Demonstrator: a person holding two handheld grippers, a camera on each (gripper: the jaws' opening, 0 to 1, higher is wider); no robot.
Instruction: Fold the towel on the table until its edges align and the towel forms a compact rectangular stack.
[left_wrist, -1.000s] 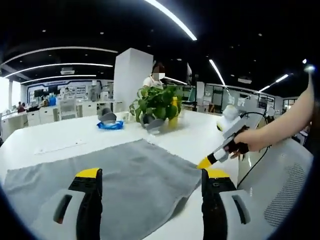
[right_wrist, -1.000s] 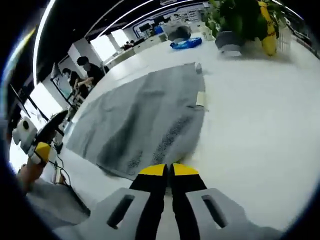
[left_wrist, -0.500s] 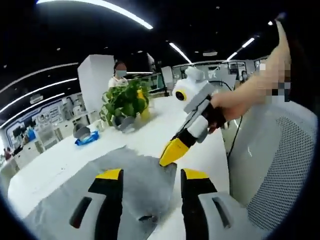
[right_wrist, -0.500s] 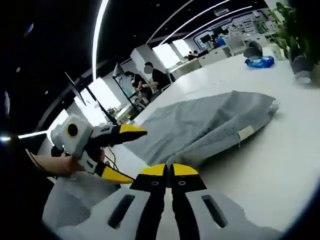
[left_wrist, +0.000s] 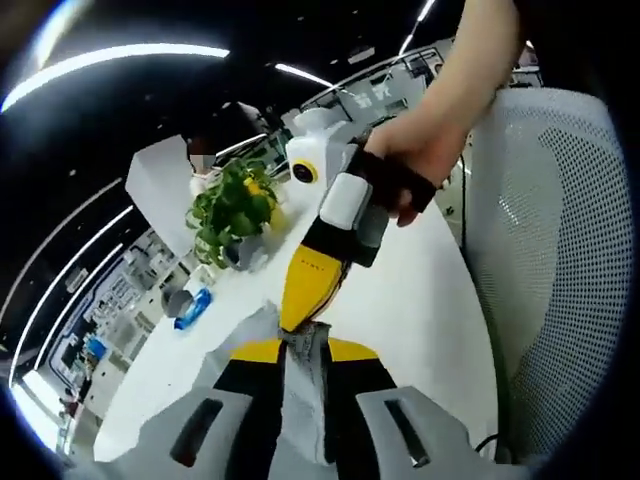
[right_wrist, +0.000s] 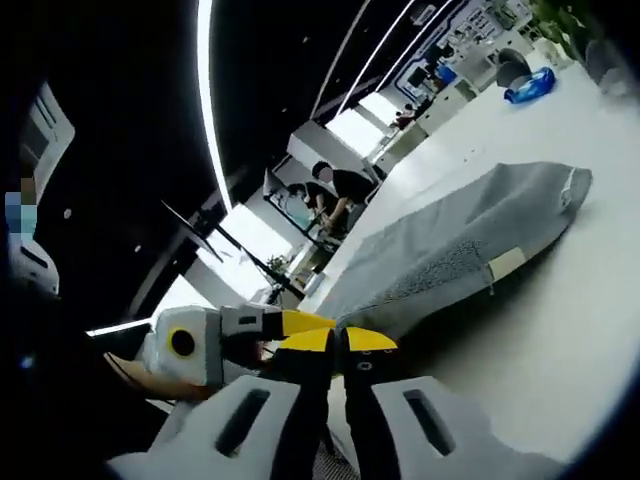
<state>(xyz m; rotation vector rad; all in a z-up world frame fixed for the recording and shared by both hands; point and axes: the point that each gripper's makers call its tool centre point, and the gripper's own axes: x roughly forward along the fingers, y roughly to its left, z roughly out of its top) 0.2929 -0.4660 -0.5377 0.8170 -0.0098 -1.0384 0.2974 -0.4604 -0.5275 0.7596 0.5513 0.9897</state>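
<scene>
Hiding the towel (left_wrist: 300, 345) corner, both grippers meet.

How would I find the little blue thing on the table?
Start at the long white table and find the leafy green plant in its pot. Just beyond it, farther along the tabletop, lies the blue thing beside a grey object. It is the one bright blue spot there.

Grey towel (right_wrist: 470, 250) — bunched, on table (right_wrist: 560, 330).
</scene>
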